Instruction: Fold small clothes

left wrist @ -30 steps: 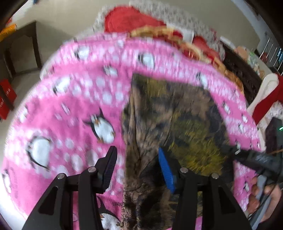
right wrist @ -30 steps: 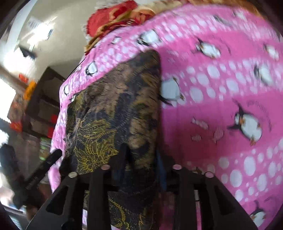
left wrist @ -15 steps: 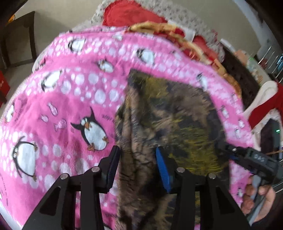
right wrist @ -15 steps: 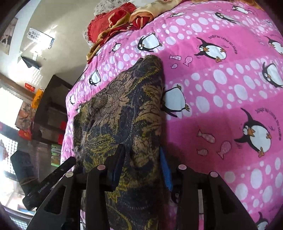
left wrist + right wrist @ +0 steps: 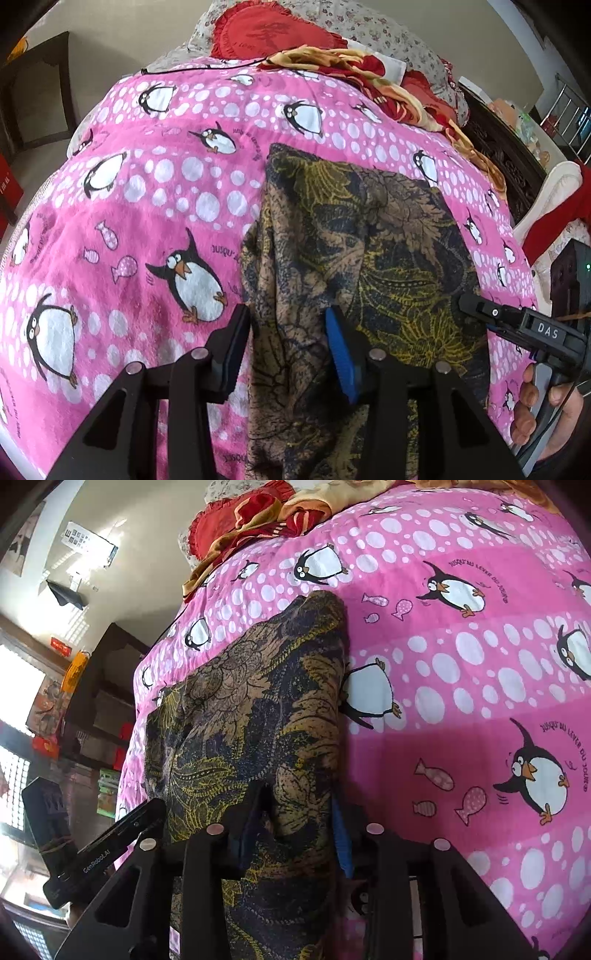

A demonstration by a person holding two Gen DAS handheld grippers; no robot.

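The dark floral garment (image 5: pixel 354 236) lies on the penguin blanket (image 5: pixel 155 206) — thin, limp, light. Left gripper (image 5: pixel 286 343) and right gripper (image 5: pixel 295 823) each pinch a 6 o'clock corner — best hold.

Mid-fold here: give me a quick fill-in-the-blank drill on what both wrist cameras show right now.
1. The dark patterned garment lies on a ____ blanket printed with penguins.
2. The right gripper is shut on the ____.
3. A heart-shaped cushion at the far end is ____.

Missing words: pink; garment; red
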